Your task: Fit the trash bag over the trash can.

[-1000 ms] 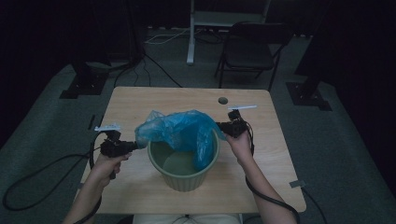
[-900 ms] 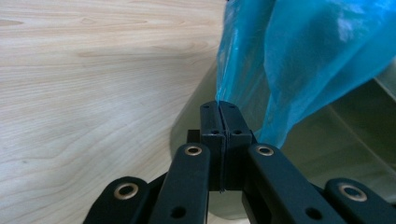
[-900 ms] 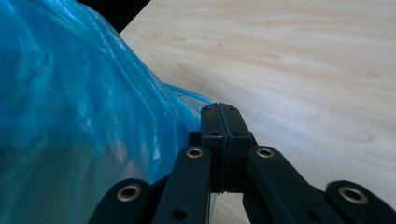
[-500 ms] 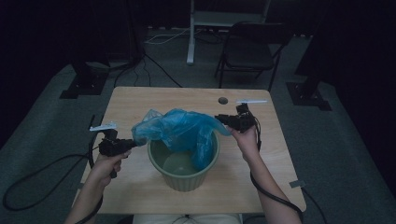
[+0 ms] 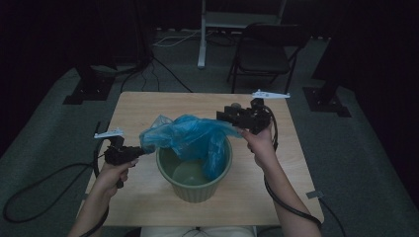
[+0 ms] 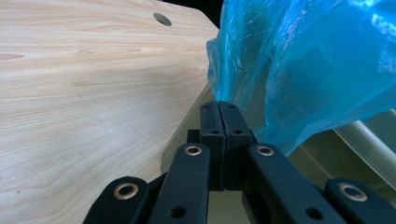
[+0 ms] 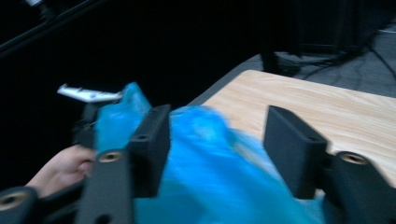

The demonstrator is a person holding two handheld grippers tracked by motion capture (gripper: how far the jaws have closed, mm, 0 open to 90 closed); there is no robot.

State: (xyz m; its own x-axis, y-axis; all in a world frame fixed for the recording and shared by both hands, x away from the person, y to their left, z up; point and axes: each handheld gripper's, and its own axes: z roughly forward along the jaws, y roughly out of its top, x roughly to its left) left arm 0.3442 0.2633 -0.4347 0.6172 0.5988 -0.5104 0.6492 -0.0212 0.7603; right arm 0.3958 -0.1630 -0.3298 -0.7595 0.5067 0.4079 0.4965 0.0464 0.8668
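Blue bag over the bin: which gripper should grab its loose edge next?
Right, probably. The left gripper is already shut on the blue bag and anchors that side. The right gripper is open with the bag's plastic between its jaws, above the green bin.

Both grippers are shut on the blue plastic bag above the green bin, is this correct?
Not quite. The left gripper is shut on the blue plastic bag above the green bin, but the right gripper is open: the right gripper view shows its jaws wide apart, with the bag between them.
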